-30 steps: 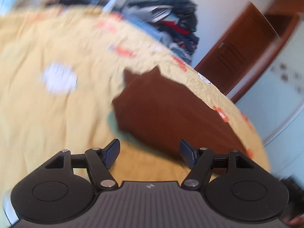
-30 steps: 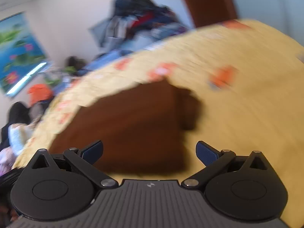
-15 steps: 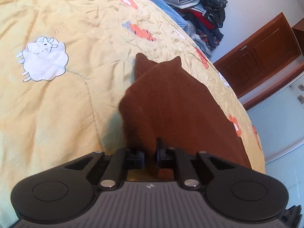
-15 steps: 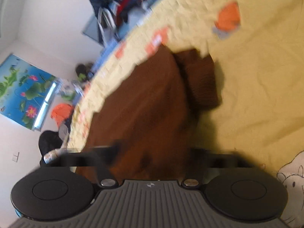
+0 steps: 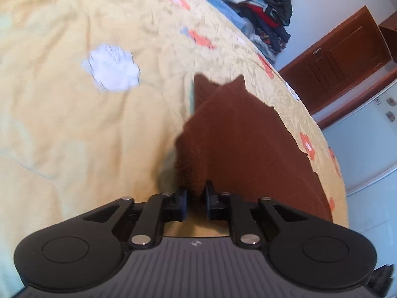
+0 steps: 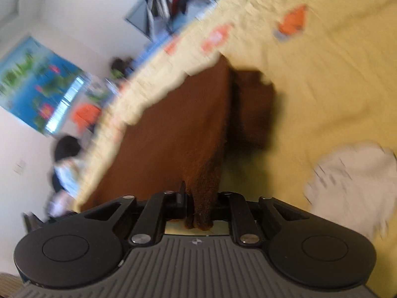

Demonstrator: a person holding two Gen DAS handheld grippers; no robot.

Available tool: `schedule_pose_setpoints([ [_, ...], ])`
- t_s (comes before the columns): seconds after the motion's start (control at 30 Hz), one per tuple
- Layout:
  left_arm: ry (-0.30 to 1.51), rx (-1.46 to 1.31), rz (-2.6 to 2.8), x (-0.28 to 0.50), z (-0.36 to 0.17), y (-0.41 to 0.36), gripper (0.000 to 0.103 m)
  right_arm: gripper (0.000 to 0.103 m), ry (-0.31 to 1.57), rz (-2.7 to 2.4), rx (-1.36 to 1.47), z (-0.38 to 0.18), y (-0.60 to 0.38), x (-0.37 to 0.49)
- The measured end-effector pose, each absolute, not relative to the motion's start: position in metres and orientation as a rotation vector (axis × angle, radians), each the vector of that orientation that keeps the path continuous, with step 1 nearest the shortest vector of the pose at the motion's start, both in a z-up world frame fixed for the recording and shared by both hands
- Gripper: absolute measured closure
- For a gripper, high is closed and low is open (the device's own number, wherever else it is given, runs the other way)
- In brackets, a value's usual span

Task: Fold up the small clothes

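A small brown garment (image 5: 238, 139) lies on a yellow quilt (image 5: 74, 124). My left gripper (image 5: 196, 200) is shut on the garment's near edge, which runs up between the fingers. In the right wrist view the same brown garment (image 6: 178, 134) hangs taut from my right gripper (image 6: 201, 203), which is shut on a bunched corner of it. A folded-under part of the garment (image 6: 253, 114) shows at its right side. The right view is blurred.
The quilt has orange flower patches (image 5: 201, 39) and a white sheep patch (image 5: 111, 67). A pile of clothes (image 5: 258, 7) sits at the bed's far end. A brown wooden door (image 5: 342, 57) stands to the right. A blue poster (image 6: 37, 84) hangs on the wall.
Both grippers went from open above the garment to shut on its near edge. They now lift and pull it; the right view has tilted and swung.
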State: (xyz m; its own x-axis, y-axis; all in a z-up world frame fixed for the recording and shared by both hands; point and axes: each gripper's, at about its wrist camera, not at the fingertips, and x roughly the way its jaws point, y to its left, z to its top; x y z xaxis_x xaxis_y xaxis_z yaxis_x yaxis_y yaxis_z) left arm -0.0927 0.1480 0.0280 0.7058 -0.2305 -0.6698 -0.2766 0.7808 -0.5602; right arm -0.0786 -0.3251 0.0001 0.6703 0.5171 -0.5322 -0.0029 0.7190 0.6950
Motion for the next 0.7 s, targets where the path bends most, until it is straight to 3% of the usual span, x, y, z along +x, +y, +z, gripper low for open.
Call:
schedule_pose_setpoints([
  [0.03,0.756,-0.621,0.048,-0.098,0.041,0.146,0.083,0.045,0.793,0.323,0.721,0.0,-0.325,-0.079],
  [0.07,0.699,-0.539,0.07,-0.103,0.053,0.141,0.079,0.026,0.755,0.286,0.723,0.009,-0.33,-0.082],
  [0.1,0.64,-0.453,0.087,-0.106,0.065,0.133,0.075,0.021,0.696,0.249,0.711,0.019,-0.335,-0.086],
  [0.13,0.58,-0.366,0.086,-0.105,0.075,0.122,0.072,0.021,0.641,0.226,0.686,0.03,-0.336,-0.087],
  [0.2,0.511,-0.234,0.038,-0.092,0.085,0.1,0.044,0.02,0.575,0.206,0.616,0.049,-0.329,-0.078],
  [0.23,0.489,-0.173,0.016,-0.083,0.085,0.086,0.038,0.019,0.553,0.217,0.583,0.057,-0.32,-0.069],
  [0.37,0.508,0.035,-0.031,-0.029,0.061,0.037,0.036,0.005,0.518,0.281,0.403,0.066,-0.262,-0.022],
  [0.5,0.657,0.07,-0.005,0.009,0.021,0.033,0.032,0.003,0.568,0.208,0.1,0.041,-0.206,0.025],
  [0.57,0.582,0.134,-0.035,-0.003,0.009,0.038,0.032,0.0,0.628,0.155,-0.029,0.007,-0.199,0.035],
  [0.7,0.61,0.124,-0.059,-0.01,0.015,0.045,0.032,0.0,0.599,0.202,-0.021,0.005,-0.208,0.03],
])
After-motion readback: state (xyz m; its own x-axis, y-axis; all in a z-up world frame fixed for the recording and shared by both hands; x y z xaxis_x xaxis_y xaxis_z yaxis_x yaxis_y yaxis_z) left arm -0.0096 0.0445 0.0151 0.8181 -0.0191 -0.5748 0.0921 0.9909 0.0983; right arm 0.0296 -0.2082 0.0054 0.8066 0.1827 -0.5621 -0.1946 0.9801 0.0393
